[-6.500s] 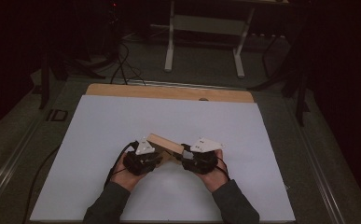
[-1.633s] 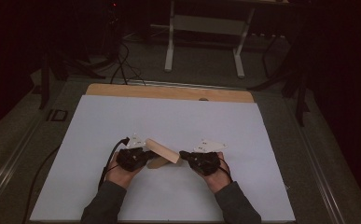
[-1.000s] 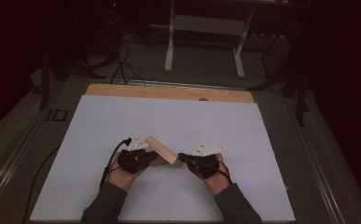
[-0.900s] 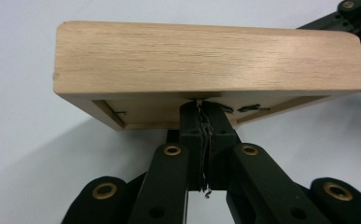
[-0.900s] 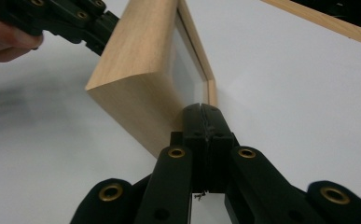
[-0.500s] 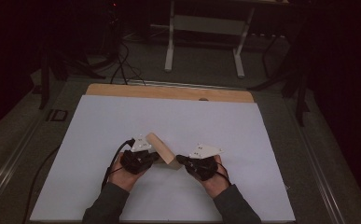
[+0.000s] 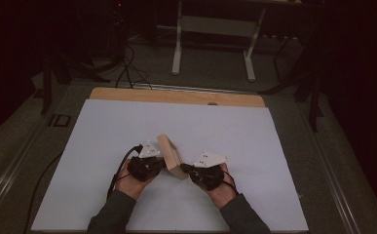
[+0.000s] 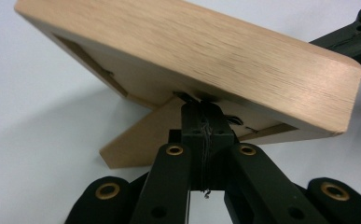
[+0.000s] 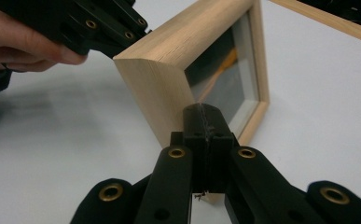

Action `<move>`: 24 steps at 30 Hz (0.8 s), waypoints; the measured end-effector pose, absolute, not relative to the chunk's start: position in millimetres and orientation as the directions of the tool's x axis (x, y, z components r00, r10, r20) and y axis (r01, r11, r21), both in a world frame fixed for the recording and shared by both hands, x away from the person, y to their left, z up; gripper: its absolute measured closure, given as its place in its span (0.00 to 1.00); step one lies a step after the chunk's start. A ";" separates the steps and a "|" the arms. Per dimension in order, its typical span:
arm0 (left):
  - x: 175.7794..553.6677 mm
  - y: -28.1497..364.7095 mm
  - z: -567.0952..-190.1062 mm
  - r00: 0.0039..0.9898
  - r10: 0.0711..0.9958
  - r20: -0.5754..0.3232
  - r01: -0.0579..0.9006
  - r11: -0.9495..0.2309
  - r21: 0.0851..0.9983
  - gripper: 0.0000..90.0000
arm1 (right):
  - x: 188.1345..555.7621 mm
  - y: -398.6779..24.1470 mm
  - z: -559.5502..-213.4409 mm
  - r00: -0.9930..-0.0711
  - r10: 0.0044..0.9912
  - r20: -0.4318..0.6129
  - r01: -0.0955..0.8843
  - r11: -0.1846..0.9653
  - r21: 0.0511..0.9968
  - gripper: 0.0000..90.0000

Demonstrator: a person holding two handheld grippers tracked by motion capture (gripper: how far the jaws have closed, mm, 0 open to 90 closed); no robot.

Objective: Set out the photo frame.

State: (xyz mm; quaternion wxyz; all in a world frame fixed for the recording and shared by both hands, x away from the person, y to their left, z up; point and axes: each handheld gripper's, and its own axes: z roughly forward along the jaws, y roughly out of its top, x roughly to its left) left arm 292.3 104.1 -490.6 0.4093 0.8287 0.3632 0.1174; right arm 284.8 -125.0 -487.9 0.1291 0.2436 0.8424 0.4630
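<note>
White surface [image 7: 103,146], dark room behind. We see wooden picture frame [image 7: 171,157] propped centre, between both hands. Left tongs [image 7: 161,163] closed, tips at its back; right tongs [image 7: 183,168] closed, tips at front corner.

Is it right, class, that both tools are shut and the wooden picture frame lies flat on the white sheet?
Not quite. The picture frame does not lie flat: it stands tilted on edge on the white sheet, as the right gripper view shows. Both the left tool and the right tool are shut.
</note>
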 end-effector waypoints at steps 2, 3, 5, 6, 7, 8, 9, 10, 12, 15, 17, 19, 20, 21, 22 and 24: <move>292.5 103.6 -491.2 0.710 0.697 -0.100 0.504 -0.404 0.763 1.00 | 284.6 -124.4 -487.9 -0.849 0.529 0.008 0.291 0.453 0.843 1.00; 292.9 103.7 -491.5 0.710 0.697 -0.102 0.504 -0.402 0.765 1.00 | 284.6 -124.1 -487.9 -0.848 0.529 0.008 0.291 0.452 0.843 1.00; 294.4 104.2 -492.1 0.711 0.696 -0.106 0.503 -0.397 0.768 1.00 | 284.6 -123.5 -488.1 -0.849 0.529 0.011 0.292 0.451 0.844 1.00; 295.2 104.2 -492.5 0.708 0.698 -0.108 0.503 -0.393 0.770 1.00 | 284.5 -123.0 -488.1 -0.849 0.527 0.011 0.292 0.451 0.843 1.00; 296.0 104.5 -492.9 0.708 0.698 -0.112 0.505 -0.388 0.771 1.00 | 284.4 -122.1 -488.1 -0.850 0.527 0.009 0.290 0.453 0.843 1.00; 296.7 104.7 -493.2 0.707 0.699 -0.111 0.504 -0.388 0.772 1.00 | 284.2 -120.9 -488.2 -0.850 0.527 0.011 0.290 0.451 0.844 1.00; 297.2 104.7 -493.6 0.704 0.700 -0.115 0.507 -0.382 0.773 1.00 | 284.0 -119.9 -488.0 -0.851 0.526 0.010 0.291 0.454 0.842 1.00; 298.2 104.9 -494.2 0.704 0.700 -0.119 0.509 -0.381 0.772 1.00 | 284.1 -118.9 -488.1 -0.853 0.522 0.009 0.287 0.455 0.843 1.00; 299.5 105.6 -495.1 0.705 0.698 -0.127 0.512 -0.376 0.773 1.00 | 284.1 -116.9 -488.2 -0.853 0.522 0.011 0.288 0.454 0.843 1.00; 301.2 106.7 -496.2 0.707 0.695 -0.134 0.513 -0.373 0.773 1.00 | 284.4 -115.9 -488.3 -0.854 0.520 0.010 0.287 0.454 0.844 1.00; 302.1 106.7 -496.7 0.705 0.695 -0.141 0.517 -0.368 0.773 1.00 | 284.5 -115.6 -488.4 -0.853 0.521 0.013 0.289 0.452 0.844 1.00; 303.7 106.8 -497.5 0.701 0.697 -0.151 0.522 -0.357 0.774 1.00 | 284.6 -114.3 -488.7 -0.853 0.522 0.017 0.291 0.448 0.846 1.00; 304.8 107.1 -497.9 0.702 0.696 -0.152 0.522 -0.358 0.774 1.00 | 284.7 -113.3 -488.9 -0.854 0.520 0.016 0.290 0.449 0.845 1.00; 305.4 107.2 -498.2 0.701 0.697 -0.152 0.523 -0.358 0.773 1.00 | 284.6 -112.1 -489.1 -0.853 0.522 0.017 0.290 0.447 0.846 1.00; 306.2 107.3 -498.8 0.700 0.697 -0.155 0.526 -0.357 0.772 1.00 | 284.8 -111.5 -489.1 -0.855 0.519 0.019 0.290 0.446 0.847 1.00; 307.3 107.6 -500.0 0.700 0.695 -0.164 0.531 -0.353 0.771 1.00 | 285.1 -110.3 -488.9 -0.856 0.516 0.016 0.286 0.449 0.847 1.00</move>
